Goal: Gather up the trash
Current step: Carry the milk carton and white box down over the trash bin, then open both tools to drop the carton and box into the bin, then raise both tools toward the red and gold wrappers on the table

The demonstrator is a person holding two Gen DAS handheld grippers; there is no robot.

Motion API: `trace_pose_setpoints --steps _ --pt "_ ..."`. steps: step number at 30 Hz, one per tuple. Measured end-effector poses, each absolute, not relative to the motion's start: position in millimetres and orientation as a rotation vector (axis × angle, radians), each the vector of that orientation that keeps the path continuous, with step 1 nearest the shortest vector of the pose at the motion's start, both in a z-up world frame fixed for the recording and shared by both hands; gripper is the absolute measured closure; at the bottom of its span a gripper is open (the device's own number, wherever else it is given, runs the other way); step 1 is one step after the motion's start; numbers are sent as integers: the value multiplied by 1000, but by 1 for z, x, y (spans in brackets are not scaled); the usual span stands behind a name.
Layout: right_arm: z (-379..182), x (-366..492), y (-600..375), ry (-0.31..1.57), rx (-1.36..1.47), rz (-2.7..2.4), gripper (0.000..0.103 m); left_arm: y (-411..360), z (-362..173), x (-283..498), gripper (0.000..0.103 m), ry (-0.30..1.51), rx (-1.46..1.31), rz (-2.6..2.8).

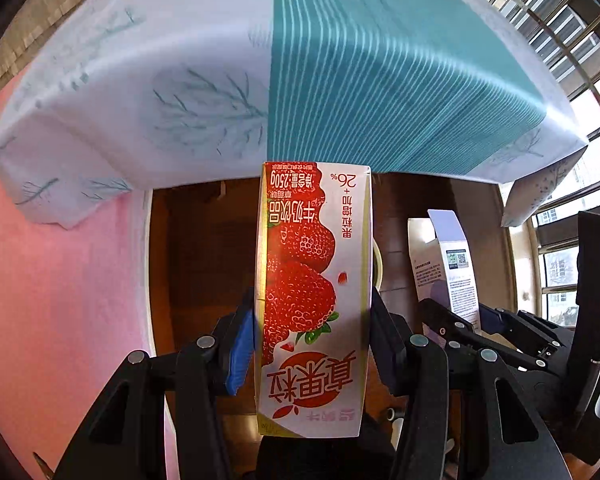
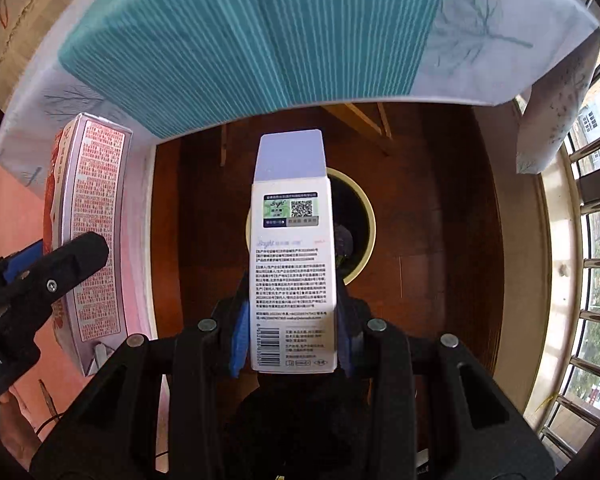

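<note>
While a bin [image 2: 362, 236] waits below, a milk carton [image 1: 312, 300] is clamped by the left gripper [image 1: 312, 344] and a box [image 2: 292, 264] by the right gripper [image 2: 290, 328], for dropping.

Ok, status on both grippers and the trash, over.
Left gripper shut on strawberry milk carton. Right gripper shut on white box, over the bin on the floor. Nothing in the way.

Left gripper [image 1: 313, 312]: matte black plastic frame with triangular cut-outs, round silver bolt heads at the pivots, blue ribbed pads [image 1: 242, 340] inside the fingers. Right gripper [image 2: 292, 312]: same black build, silver bolts, blue pads; seen from the left, a green light glows on its body.
</note>
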State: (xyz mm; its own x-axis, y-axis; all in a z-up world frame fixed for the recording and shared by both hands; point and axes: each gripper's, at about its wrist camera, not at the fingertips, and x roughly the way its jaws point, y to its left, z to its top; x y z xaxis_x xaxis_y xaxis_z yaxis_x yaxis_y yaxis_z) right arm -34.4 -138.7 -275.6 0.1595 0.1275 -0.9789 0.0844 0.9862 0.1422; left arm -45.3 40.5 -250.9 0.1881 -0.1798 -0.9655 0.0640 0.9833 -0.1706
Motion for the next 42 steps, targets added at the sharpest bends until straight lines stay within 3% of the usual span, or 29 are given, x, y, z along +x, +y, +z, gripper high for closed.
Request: trace_pose_setpoints --steps 12,15,16,17,19,20,23,33,42 --pt "-439 -13 -161 1425 237 -12 71 10 -430 -7 52 1433 -59 -152" --pt "-466 -5 -167 1424 272 -27 71 9 -457 1 47 1437 -59 -156" --pt "-475 -4 -169 1433 286 -29 70 6 -464 2 40 1440 -57 -157" --pt "-482 -2 -169 1440 298 -34 68 4 -471 3 33 1440 -52 -158" --pt "-492 1 -172 1443 312 -46 52 5 -480 5 27 1432 -46 -157" --pt "-495 3 -174 1442 311 -50 49 6 -485 6 24 1428 -41 -156" --pt "-501 5 -174 1438 298 -54 48 8 -493 5 17 1424 -27 -145" --pt "-481 2 -177 1420 310 -56 48 23 -477 5 17 1407 -26 -133" --pt "-434 -1 -170 1403 311 -42 48 18 -426 -6 17 1362 -29 -155"
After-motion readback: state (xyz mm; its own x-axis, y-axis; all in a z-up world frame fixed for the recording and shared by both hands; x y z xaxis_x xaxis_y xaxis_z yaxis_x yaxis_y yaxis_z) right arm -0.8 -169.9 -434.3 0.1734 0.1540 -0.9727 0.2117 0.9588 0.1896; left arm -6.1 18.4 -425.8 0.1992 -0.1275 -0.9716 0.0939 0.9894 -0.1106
